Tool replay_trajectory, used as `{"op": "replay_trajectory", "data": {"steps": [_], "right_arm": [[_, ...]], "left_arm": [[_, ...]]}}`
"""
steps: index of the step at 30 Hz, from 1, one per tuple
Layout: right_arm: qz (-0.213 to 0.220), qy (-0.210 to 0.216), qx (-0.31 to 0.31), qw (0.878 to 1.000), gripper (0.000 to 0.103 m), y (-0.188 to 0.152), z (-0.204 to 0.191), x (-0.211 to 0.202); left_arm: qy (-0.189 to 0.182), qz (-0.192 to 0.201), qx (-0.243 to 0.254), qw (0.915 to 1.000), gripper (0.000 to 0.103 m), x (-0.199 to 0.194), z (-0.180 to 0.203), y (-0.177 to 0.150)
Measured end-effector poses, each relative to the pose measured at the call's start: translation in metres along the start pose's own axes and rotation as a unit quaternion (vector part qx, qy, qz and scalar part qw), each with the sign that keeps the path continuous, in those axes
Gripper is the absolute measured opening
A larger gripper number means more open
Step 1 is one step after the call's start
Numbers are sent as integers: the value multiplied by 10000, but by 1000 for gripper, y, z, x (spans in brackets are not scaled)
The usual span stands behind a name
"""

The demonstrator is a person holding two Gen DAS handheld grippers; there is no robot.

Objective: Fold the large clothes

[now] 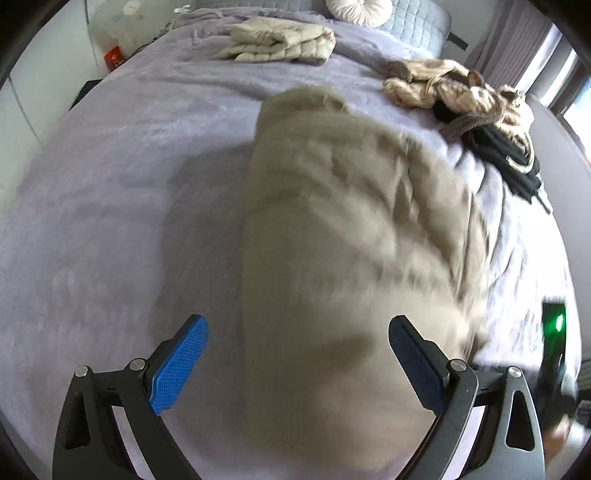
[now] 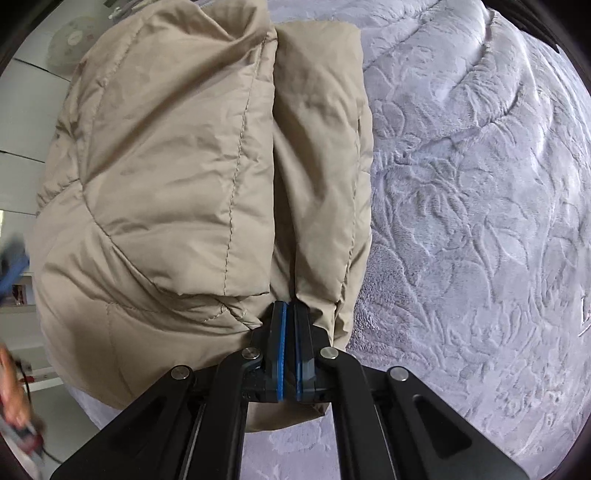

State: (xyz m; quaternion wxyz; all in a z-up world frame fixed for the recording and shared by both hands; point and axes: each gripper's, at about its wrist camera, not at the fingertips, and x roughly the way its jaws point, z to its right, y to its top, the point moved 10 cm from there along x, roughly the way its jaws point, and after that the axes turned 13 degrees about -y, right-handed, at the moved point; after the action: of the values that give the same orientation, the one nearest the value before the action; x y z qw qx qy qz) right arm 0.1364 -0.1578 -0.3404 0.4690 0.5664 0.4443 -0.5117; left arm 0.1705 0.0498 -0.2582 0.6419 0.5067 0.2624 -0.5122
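A large beige puffer jacket (image 1: 343, 229) lies folded lengthwise on the lilac bed (image 1: 122, 177), blurred in the left wrist view. My left gripper (image 1: 297, 338) is open and empty, its blue pads on either side of the jacket's near end. My right gripper (image 2: 290, 314) is shut on the jacket's (image 2: 177, 166) edge, pinching a fold of beige fabric and holding it up above the embossed bedspread (image 2: 472, 206).
A folded cream quilted garment (image 1: 280, 38) lies at the far end of the bed. A heap of tan and black clothes (image 1: 476, 107) sits at the far right. A round white cushion (image 1: 358, 9) and grey headboard are behind. White cupboards stand to the left.
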Motion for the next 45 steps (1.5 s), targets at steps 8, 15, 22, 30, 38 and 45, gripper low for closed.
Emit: {"op": "replay_trajectory", "data": {"steps": [8, 15, 22, 30, 38, 45], "right_arm": [[-11, -206, -107, 9997, 3, -7, -17, 5], [151, -149, 14, 9998, 7, -20, -22, -40], [151, -90, 68, 9998, 7, -47, -27, -73], [104, -59, 45, 9999, 7, -74, -29, -92], [331, -143, -107, 9993, 7, -80, -26, -131], [630, -168, -151, 9978, 47, -76, -27, -160]], "left_arm": [[122, -297, -134, 9994, 100, 19, -12, -49], [184, -304, -61, 9993, 100, 10, -8, -46], [147, -315, -72, 9994, 100, 2, -6, -51], [125, -375, 25, 9992, 100, -21, 7, -59], [176, -346, 205, 9990, 100, -65, 21, -72], [251, -167, 231, 9993, 100, -107, 32, -72]]}}
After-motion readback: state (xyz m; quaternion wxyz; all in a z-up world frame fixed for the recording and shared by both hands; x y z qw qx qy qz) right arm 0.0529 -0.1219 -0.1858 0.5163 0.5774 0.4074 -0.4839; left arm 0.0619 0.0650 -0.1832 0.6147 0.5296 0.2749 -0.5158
